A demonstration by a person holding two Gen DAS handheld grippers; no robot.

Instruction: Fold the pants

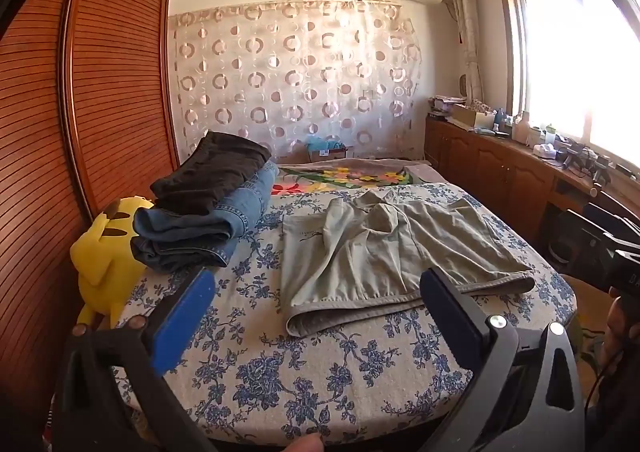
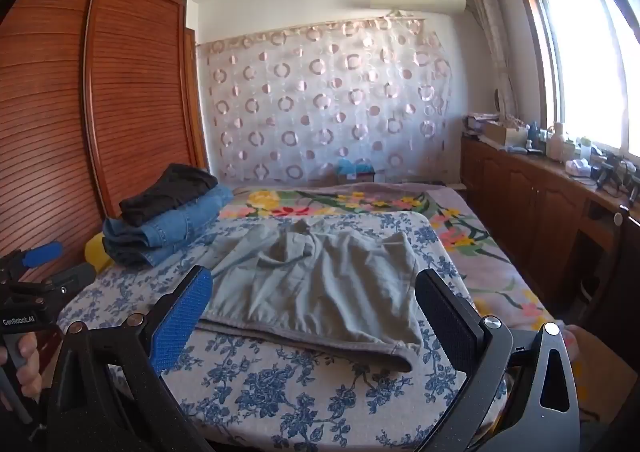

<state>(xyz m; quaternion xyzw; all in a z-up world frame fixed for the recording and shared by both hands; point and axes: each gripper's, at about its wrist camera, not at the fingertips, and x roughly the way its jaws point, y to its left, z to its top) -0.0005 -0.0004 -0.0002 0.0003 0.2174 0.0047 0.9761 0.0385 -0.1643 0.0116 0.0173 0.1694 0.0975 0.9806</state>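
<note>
The grey-green pants (image 1: 384,248) lie rumpled in the middle of the bed (image 1: 320,364), waistband toward its near edge — touched by nothing. Both the left tongs (image 1: 316,292) and right tongs (image 2: 314,292) hover above that edge, spread wide and empty. Folded jeans (image 1: 208,224) are stacked at the bed's left edge.

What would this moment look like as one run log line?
stage: pre-grasp | left claw: open, empty | right claw: open, empty | grey pants: spread, rumpled, unfolded on bed | folded stack: far left
</note>
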